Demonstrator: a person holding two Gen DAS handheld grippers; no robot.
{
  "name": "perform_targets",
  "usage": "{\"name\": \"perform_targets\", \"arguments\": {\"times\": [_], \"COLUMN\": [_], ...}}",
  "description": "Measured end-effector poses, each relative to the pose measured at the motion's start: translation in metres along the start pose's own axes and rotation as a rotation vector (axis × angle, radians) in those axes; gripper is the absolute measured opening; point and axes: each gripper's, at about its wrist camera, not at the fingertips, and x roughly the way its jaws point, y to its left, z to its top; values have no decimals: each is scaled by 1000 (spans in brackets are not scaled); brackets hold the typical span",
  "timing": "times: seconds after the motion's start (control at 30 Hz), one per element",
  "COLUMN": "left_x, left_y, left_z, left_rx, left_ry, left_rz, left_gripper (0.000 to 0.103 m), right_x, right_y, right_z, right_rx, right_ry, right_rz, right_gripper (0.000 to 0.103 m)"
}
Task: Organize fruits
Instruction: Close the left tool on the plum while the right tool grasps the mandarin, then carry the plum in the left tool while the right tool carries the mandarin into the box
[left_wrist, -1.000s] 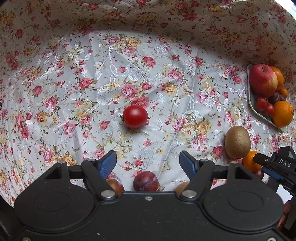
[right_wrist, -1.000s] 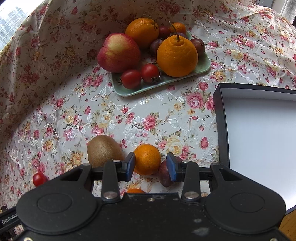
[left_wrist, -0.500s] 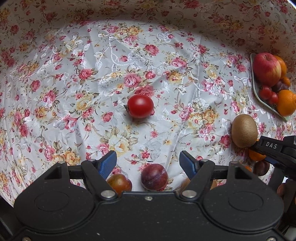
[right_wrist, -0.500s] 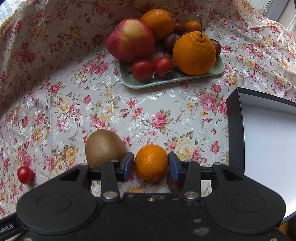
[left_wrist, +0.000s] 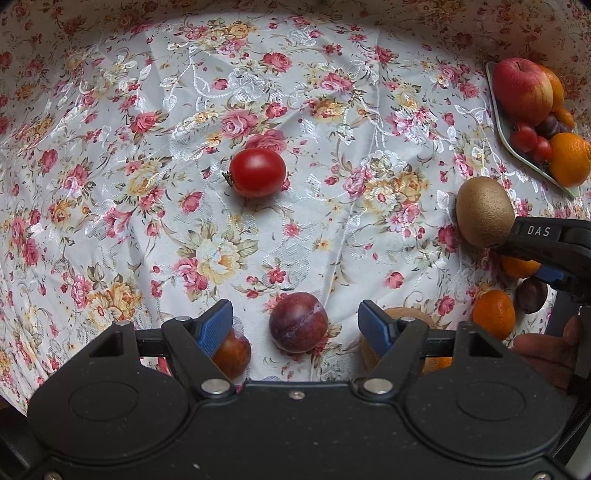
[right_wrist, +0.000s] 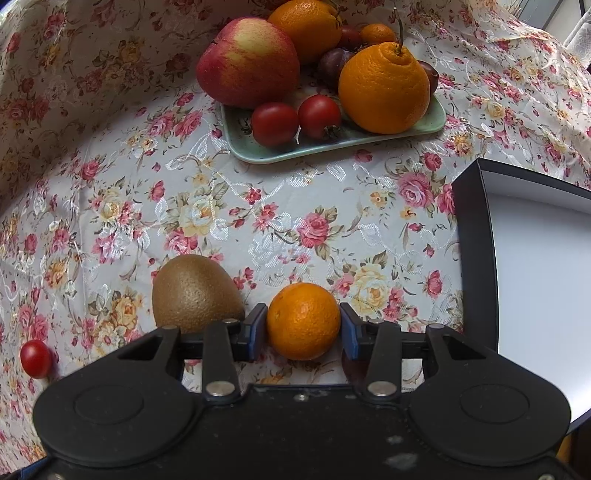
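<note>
My right gripper (right_wrist: 303, 310) points down over a small orange (right_wrist: 303, 328) that lies on the floral cloth between its blue pads. The pads stand right at the orange's sides without squeezing it, so the gripper is open. A brown kiwi (right_wrist: 192, 291) lies just left of it. My left gripper (left_wrist: 293, 310) hangs wide open above a dark red plum (left_wrist: 298, 322), apart from it. A red cherry tomato (left_wrist: 257, 172) lies farther out. A reddish plum (left_wrist: 232, 352) is half hidden under the left finger.
A green plate (right_wrist: 258, 151) at the back holds an apple (right_wrist: 247, 61), a big orange (right_wrist: 384, 88), cherry tomatoes and plums. A black box with a white inside (right_wrist: 472, 258) stands at the right. Another small orange (left_wrist: 493, 314) and a dark plum (left_wrist: 530, 295) lie near a person's hand (left_wrist: 546, 350).
My right gripper has sunk and shifted so the small orange now sits between its pads, and its jaws have widened. The left gripper's view has drifted slightly, with its jaws unchanged.
</note>
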Motion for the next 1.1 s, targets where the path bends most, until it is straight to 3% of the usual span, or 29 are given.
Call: {"name": "perform_targets", "arguments": {"times": [0.17, 0.3, 0.47, 0.6, 1.1], "left_x": [2, 8, 17, 18, -32], "left_y": [-4, -4, -3, -6, -16], "left_z": [-2, -4, -6, -6, -3], "left_rx": [29, 27, 28, 43, -34], "left_ry": [-11, 11, 28, 0, -151], "left_rz": [21, 7, 10, 41, 23], "left_gripper": [74, 62, 62, 45, 45], "right_x": [-3, -5, -11, -19, -53], "right_y": [1, -3, -7, -6, -32], "right_z": [-4, -2, -1, -2, -5], "right_rx": [-35, 2, 22, 13, 37], "right_ry": [-7, 13, 19, -15, -72], "right_rz": [-1, 42, 75, 89, 185], "right_gripper": [43, 42, 42, 42, 42]}}
